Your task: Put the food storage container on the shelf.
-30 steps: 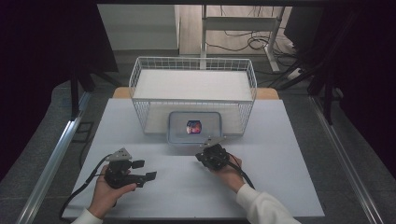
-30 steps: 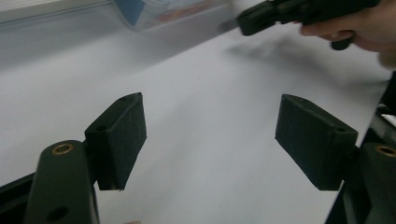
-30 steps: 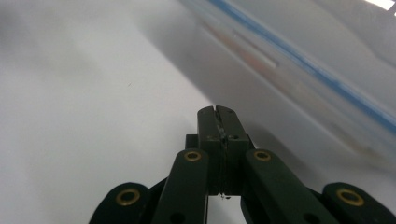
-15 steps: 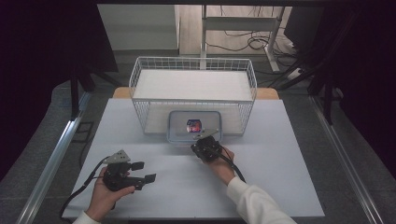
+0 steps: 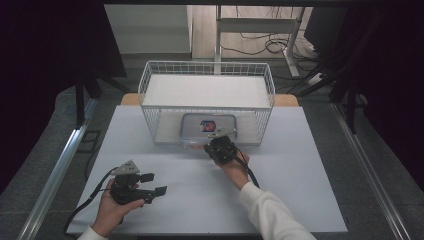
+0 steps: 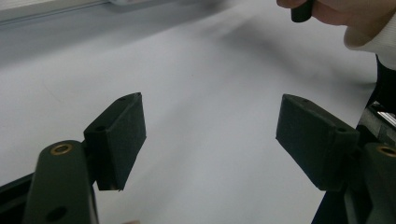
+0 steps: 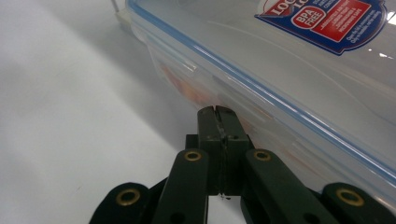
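Note:
A clear plastic container [image 5: 207, 127] with a blue-rimmed lid and a red and blue label lies at the front wall of the white wire basket [image 5: 205, 63]. My right gripper [image 5: 214, 142] is shut with nothing between its jaws. In the right gripper view its closed tips [image 7: 218, 110] rest against the near side wall of the container [image 7: 299, 60], just below the lid's rim. My left gripper [image 5: 155, 183] is held low over the near left of the table, open and empty. The left gripper view shows its pads [image 6: 123, 135] wide apart above the bare white surface.
The white table [image 5: 280, 165] runs to edges at left, right and front. The basket stands at the far middle, with a wire foot [image 7: 119, 16] beside the container's corner. The right hand [image 6: 336, 11] shows at the top of the left gripper view.
My right gripper has moved away from me, up to the container's near side. The container has shifted slightly farther toward the basket. The left gripper has stayed where it was.

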